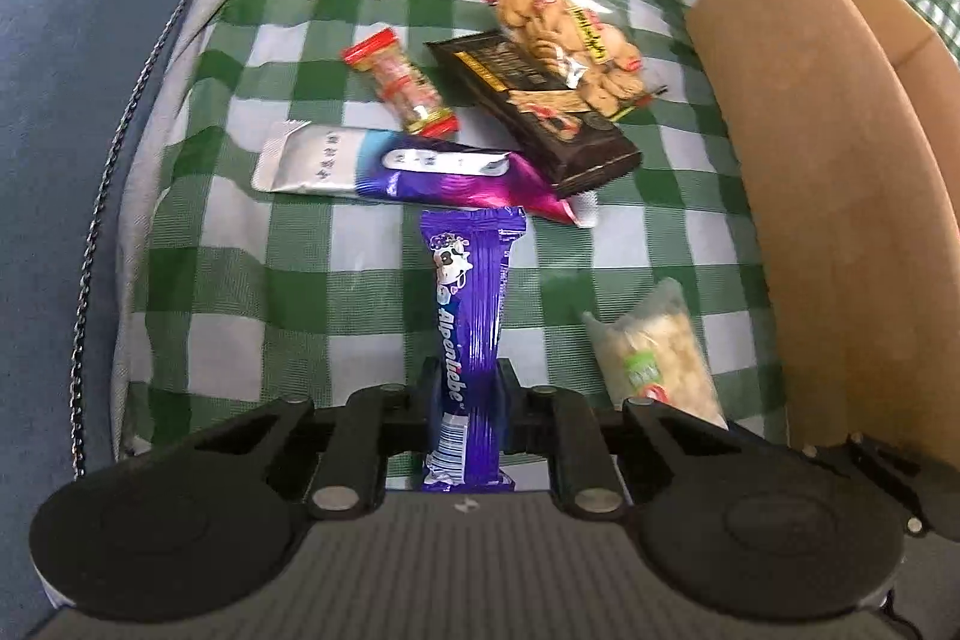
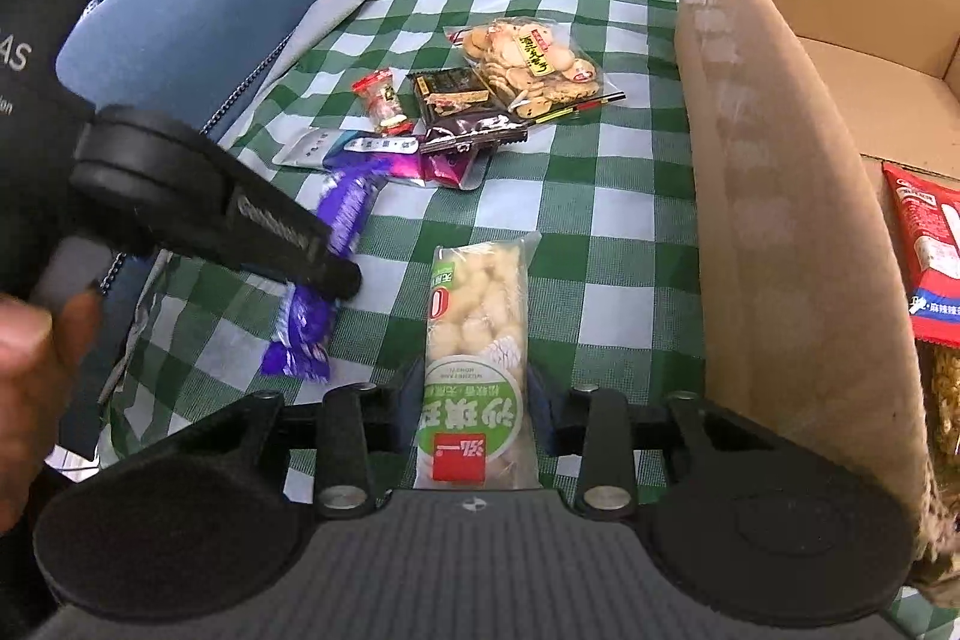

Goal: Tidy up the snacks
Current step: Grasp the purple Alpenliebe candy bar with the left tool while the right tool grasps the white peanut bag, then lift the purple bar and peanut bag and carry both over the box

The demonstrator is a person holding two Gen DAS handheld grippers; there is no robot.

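Snacks are held in both of my grippers. My left gripper (image 1: pixel 467 397) is clamped on a purple Alpenliebe bar (image 1: pixel 471 334); the pads press its lower half, and its long axis runs straight away from my hand toward the snack pile, barcode end nearest me. My right gripper (image 2: pixel 474 400) is closed on a clear pack of pale puffed balls (image 2: pixel 477 340) with a green label; its long axis also runs forward along the fingers, label end nearest me.

Both packs sit low over the green checked cloth (image 2: pixel 600 220). Beyond the purple bar, crosswise to it, lies a silver-and-purple wrapper (image 1: pixel 384 169). Past that lie a small red-capped candy roll (image 1: pixel 402 85), a dark brown packet (image 1: pixel 540 112) set on a diagonal, and a clear bag of round biscuits (image 1: pixel 570 40) overlapping the packet's far end.

To the right stands an open cardboard box (image 2: pixel 768 220), its near wall just beside the puffed-ball pack. Inside, a red packet (image 2: pixel 930 250) rests against that wall, with a pack of yellowish contents just below it.
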